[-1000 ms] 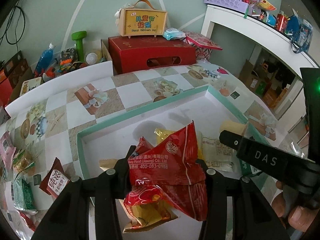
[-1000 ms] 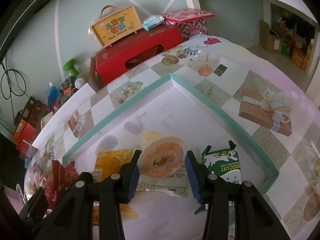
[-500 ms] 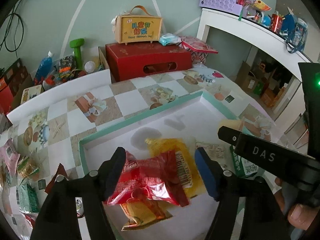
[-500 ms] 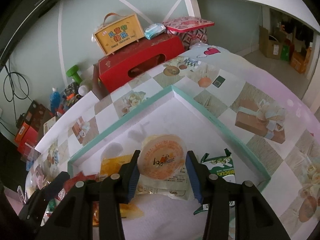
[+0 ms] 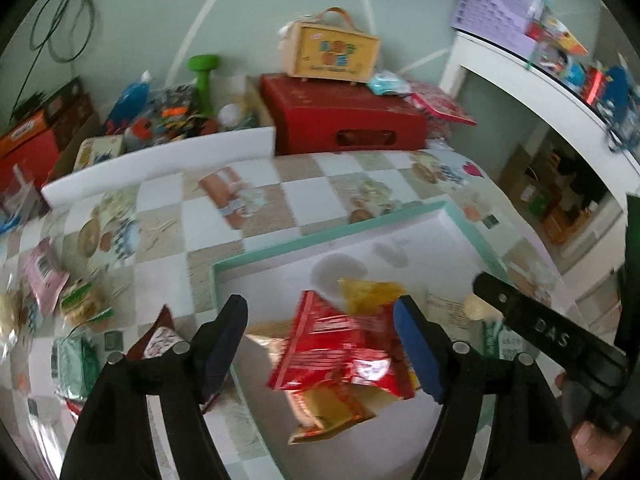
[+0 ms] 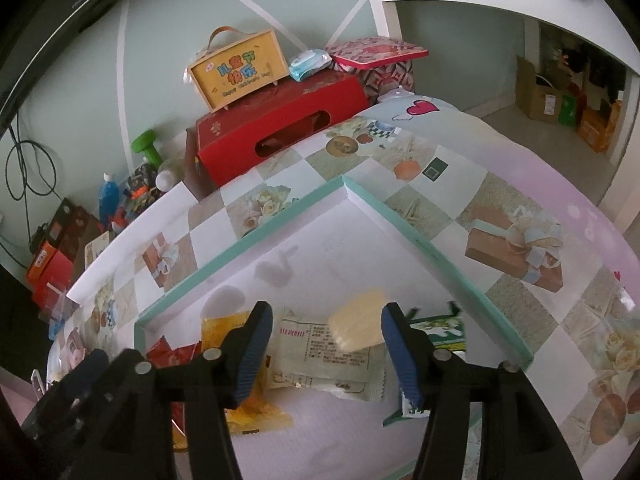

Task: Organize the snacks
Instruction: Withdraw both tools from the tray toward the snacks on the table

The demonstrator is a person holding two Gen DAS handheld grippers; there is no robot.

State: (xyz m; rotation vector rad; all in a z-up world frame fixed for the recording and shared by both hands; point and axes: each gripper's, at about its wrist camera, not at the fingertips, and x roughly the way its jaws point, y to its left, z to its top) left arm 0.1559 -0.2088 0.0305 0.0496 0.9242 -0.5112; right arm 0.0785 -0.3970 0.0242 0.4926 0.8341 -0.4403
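Observation:
My left gripper (image 5: 320, 316) hovers over the teal-rimmed white tray (image 5: 328, 236), its jaws opening. A red snack packet (image 5: 344, 352) lies loose in the tray below them, touching neither pad, on top of a yellow packet (image 5: 372, 292) and a gold one (image 5: 332, 404). My right gripper (image 6: 326, 324) is over the same tray (image 6: 420, 240), and its jaws are opening too. A pale round jelly cup (image 6: 356, 324), blurred, sits between them, free of the left pad, above a white printed packet (image 6: 320, 356). A green biscuit packet (image 6: 440, 328) lies to the right.
Loose snacks lie on the patterned tablecloth left of the tray: a pink packet (image 5: 44, 276), a green one (image 5: 76, 356) and a brown one (image 5: 160, 336). Behind the table are a red box (image 5: 340, 120), a yellow case (image 5: 332, 56) and a green dumbbell (image 5: 204, 76).
The left gripper opened and let go of the red packet, which now lies in the tray, and the hand drew back. The right gripper opened off the round cup.

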